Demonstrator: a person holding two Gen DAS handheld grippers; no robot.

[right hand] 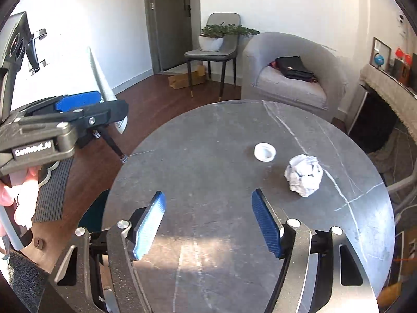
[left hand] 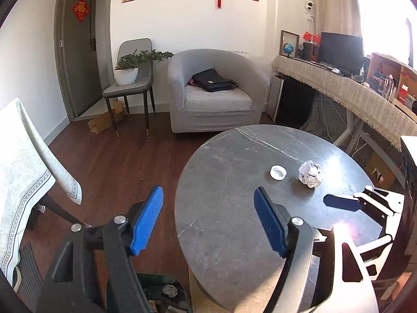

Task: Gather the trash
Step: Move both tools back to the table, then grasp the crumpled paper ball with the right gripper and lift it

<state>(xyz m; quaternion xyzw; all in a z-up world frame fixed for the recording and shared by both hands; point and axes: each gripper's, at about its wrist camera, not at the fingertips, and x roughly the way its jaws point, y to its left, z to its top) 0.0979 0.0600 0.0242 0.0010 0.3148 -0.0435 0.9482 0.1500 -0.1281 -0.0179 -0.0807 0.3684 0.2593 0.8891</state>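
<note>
Trash partly collected: one wad (left hand: 170, 290) already down in bin (left hand: 146, 279) beside table (left hand: 221, 208). Paper ball (right hand: 303, 175) and cap (right hand: 264, 152) left on tabletop. Left gripper (left hand: 208, 220) and right gripper (right hand: 208, 224) spread apart, empty.

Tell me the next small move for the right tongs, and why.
Probably ease the right tongs forward and to the right, to straddle the crumpled paper ball. Both tongs are open and empty, and the ball and a white cap lie loose on the round table. The ball sits nearest the right one.
</note>
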